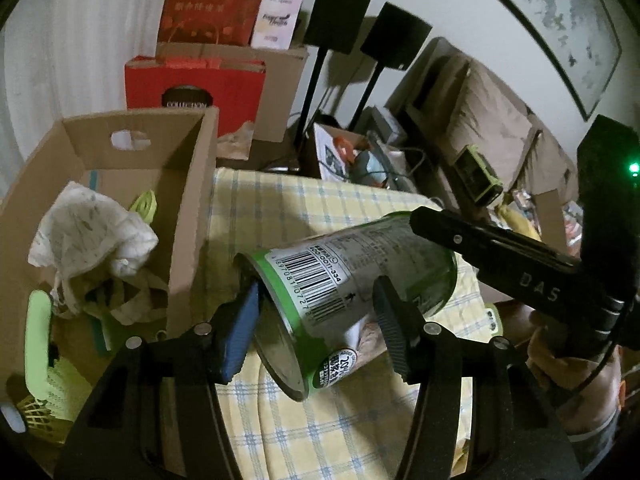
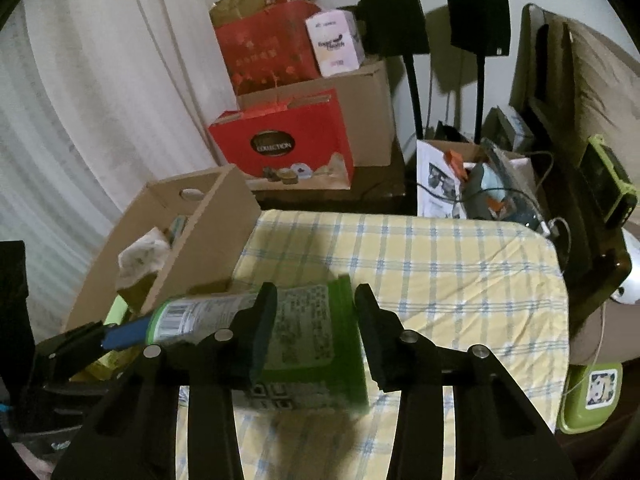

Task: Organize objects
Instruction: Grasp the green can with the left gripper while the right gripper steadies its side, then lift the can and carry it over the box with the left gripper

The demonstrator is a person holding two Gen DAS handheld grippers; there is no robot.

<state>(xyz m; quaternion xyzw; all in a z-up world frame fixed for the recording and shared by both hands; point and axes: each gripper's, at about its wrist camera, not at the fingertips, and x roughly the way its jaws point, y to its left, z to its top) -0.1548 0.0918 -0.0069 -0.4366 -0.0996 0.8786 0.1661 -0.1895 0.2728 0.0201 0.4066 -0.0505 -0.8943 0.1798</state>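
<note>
"COLLECTION" on red box (image 2: 280, 146); "DAS" on right claw (image 1: 540, 288)

Two close wrist views, shared canister (image 1: 352, 280)

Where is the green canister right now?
The green canister is lifted on its side above the checked cloth, just right of the cardboard box, between both tools.

A pale curtain (image 2: 80, 100) hangs in folds along the left, meeting a plain white wall (image 2: 436, 64). The table (image 2: 440, 264) wears a yellow cloth checked in blue. Behind it, stacked cardboard boxes (image 2: 372, 120) and red gift bags (image 2: 272, 40) sit on dark furniture. Two black speakers on thin stands (image 2: 390, 16) throw hard shadows on the wall. A framed picture (image 1: 560, 24) hangs above a brown cushioned sofa (image 1: 492, 120) on the right. The light is dim.
</note>
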